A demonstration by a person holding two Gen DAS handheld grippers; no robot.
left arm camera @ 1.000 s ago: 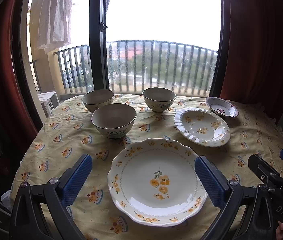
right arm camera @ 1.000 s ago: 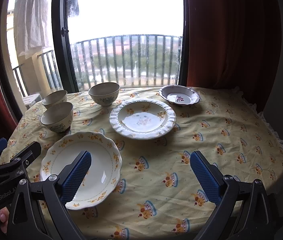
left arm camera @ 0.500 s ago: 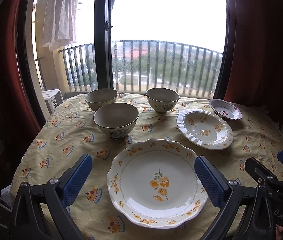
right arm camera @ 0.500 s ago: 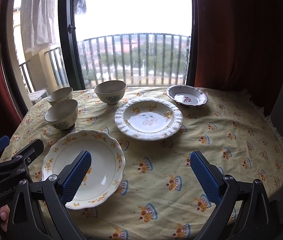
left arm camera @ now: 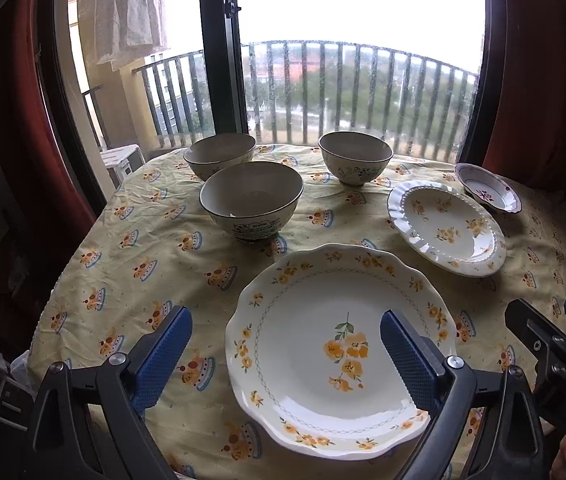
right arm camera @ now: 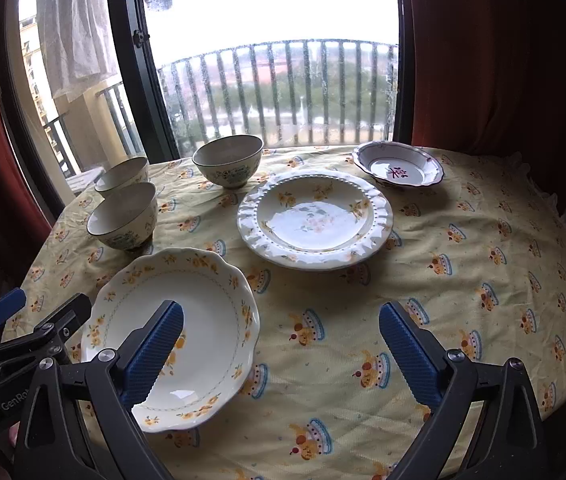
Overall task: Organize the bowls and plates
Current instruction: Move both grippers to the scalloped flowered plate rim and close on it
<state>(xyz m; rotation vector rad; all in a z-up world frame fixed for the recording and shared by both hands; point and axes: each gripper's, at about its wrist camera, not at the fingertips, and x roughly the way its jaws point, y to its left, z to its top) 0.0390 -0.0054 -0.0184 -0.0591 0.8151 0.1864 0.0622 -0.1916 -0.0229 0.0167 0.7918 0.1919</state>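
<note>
The scalloped plate with yellow flowers [left arm camera: 339,356] lies flat on the tablecloth [left arm camera: 143,256] at the near edge, probably the base for a stack. The left gripper [left arm camera: 285,354] hangs over its left rim, jaws wide but closing, touching nothing. The right gripper [right arm camera: 281,350] is wide open and empty over bare cloth, the plate under its left finger. Beyond lie a ruffled plate [left arm camera: 447,228], a small red-patterned dish [left arm camera: 487,192] and three bowls [left arm camera: 251,200].

Home dining spot, tablecloth [left arm camera: 155,248], balcony railing [left arm camera: 363,88], curtains [right arm camera: 483,52]
</note>
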